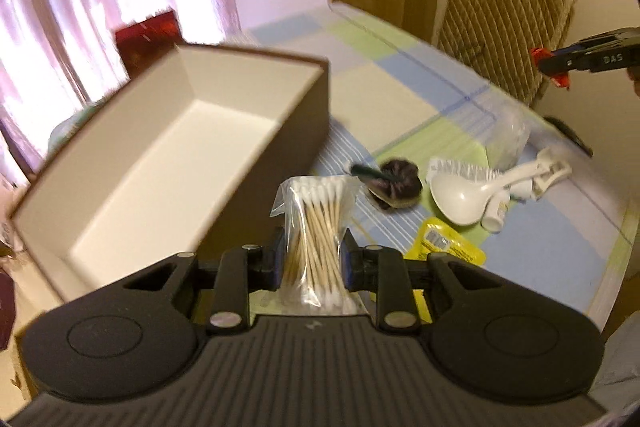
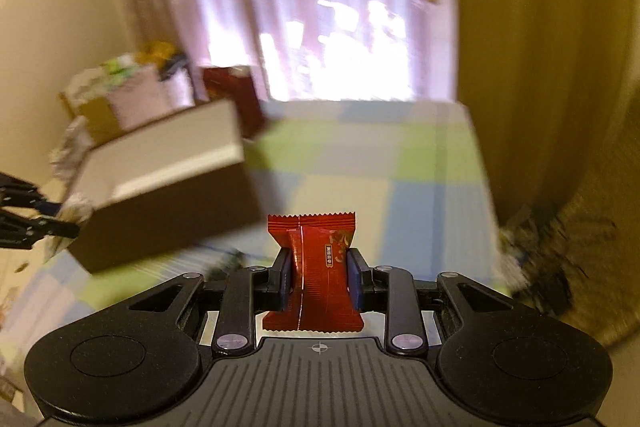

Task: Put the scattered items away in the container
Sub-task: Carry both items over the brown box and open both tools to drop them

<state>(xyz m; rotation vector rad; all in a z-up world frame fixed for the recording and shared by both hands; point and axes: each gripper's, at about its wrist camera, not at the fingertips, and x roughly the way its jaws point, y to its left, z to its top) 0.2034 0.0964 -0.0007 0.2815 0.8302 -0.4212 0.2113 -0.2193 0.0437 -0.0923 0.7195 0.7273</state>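
The left gripper (image 1: pixel 313 263) pinches a clear packet of cotton swabs (image 1: pixel 316 239) held just right of the open box (image 1: pixel 172 163) near the table's (image 1: pixel 400 95) left edge. A scoop (image 1: pixel 460 193) and yellow packet (image 1: pixel 448 247) lie further right. The right gripper (image 2: pixel 319 277) clamps a red sachet (image 2: pixel 316 275).

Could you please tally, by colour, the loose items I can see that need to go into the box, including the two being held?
White: 3 – cotton swabs bag, ladle, clip
Red: 1 – snack packet
Yellow: 1 – yellow packet
Dark: 1 – brush
Clear: 1 – plastic bag
Total: 7
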